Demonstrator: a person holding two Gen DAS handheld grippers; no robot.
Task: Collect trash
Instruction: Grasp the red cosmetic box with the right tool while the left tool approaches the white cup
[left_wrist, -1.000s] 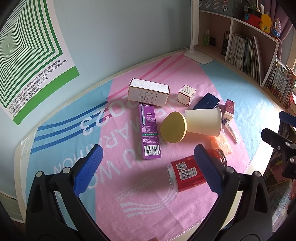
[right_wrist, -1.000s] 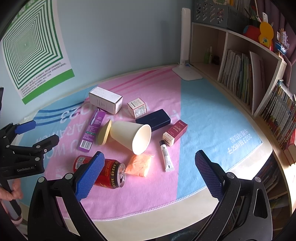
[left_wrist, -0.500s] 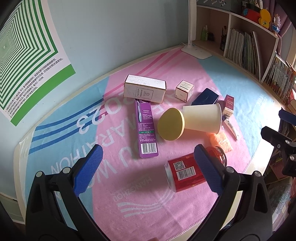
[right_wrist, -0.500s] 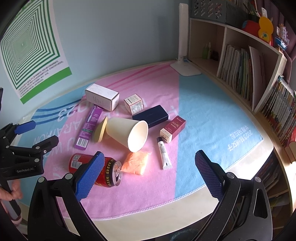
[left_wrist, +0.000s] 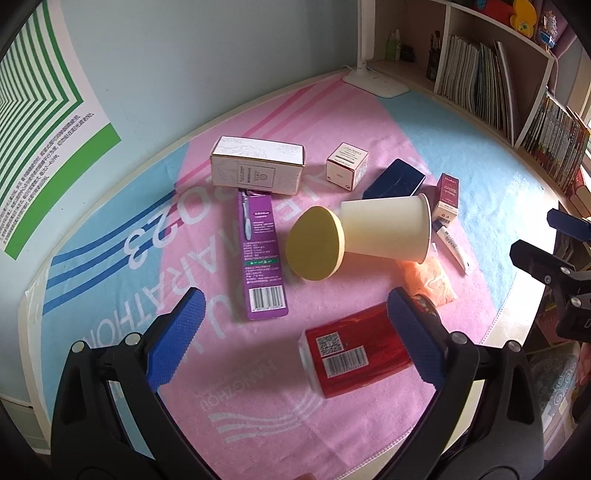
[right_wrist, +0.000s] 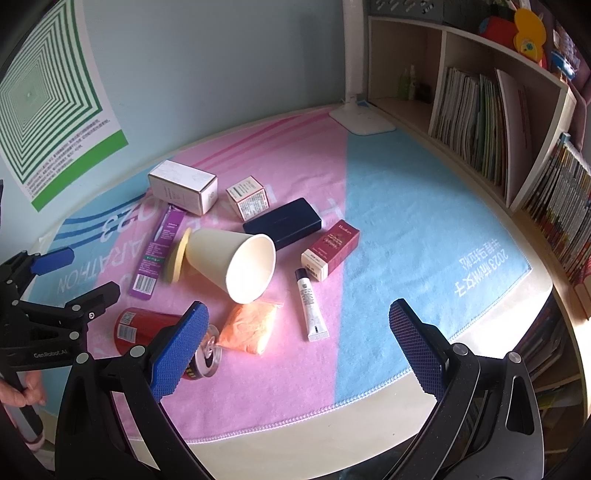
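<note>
Trash lies scattered on a pink and blue cloth (left_wrist: 122, 280). My left gripper (left_wrist: 295, 336) is open, low over the cloth, and a red can (left_wrist: 354, 354) lies on its side just inside the right finger (left_wrist: 410, 332). Beyond it are a tipped paper cup (left_wrist: 388, 229), a yellow sponge (left_wrist: 316, 248), a purple toothbrush pack (left_wrist: 260, 251) and an orange bag (left_wrist: 428, 280). My right gripper (right_wrist: 297, 347) is open and holds nothing, near the cloth's front edge. The red can (right_wrist: 147, 328), orange bag (right_wrist: 251, 326) and a white tube (right_wrist: 310, 304) lie ahead of it.
Further back lie a white box (left_wrist: 258, 164), a small box (left_wrist: 347, 166), a navy box (left_wrist: 395, 181) and a maroon box (left_wrist: 448, 195). A lamp base (right_wrist: 362, 120) and bookshelves (right_wrist: 480, 122) line the right side. A hand (right_wrist: 18, 391) holds the left gripper (right_wrist: 92, 271).
Both grippers have drifted slightly, so the objects sit a little further left in both views. Nothing on the cloth has moved, and both grippers have stayed open.
</note>
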